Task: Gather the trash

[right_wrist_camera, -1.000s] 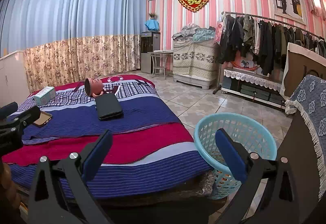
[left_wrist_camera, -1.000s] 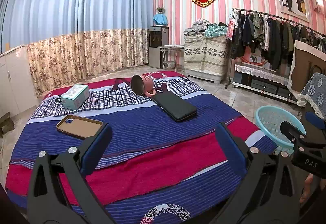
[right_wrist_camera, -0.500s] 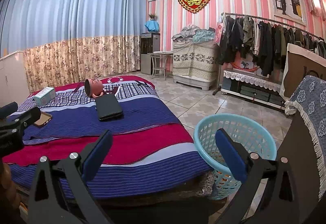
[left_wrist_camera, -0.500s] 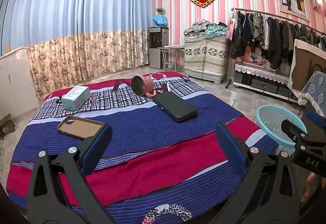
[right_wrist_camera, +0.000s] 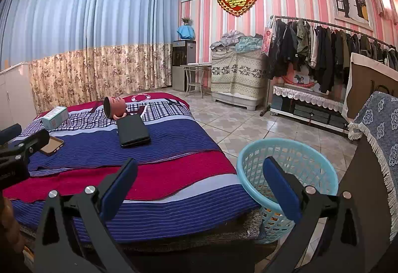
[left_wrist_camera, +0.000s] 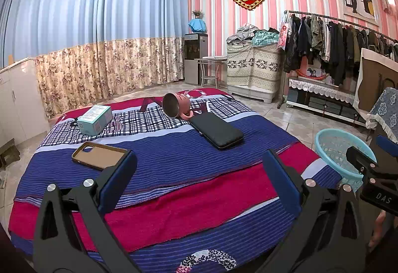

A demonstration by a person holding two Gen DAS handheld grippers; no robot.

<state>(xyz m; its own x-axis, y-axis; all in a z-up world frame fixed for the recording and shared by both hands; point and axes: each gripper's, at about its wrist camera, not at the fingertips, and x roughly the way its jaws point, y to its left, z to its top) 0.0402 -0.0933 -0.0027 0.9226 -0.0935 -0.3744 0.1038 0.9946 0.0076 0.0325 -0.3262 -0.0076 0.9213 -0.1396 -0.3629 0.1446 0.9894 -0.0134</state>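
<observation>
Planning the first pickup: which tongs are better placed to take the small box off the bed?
Left. The left tongs, open, face the box; the right tongs sit by the basket.

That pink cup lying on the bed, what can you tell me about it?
The cup is a pink mug, matte outside and darker, brownish inside, possibly ceramic. It lies tipped on its side on the checked part of the bedspread, its open mouth facing the left gripper's camera and its handle down at the right. It looks empty. The near end of a black case lies right against it, seemingly touching. Neither gripper is near it.
</observation>
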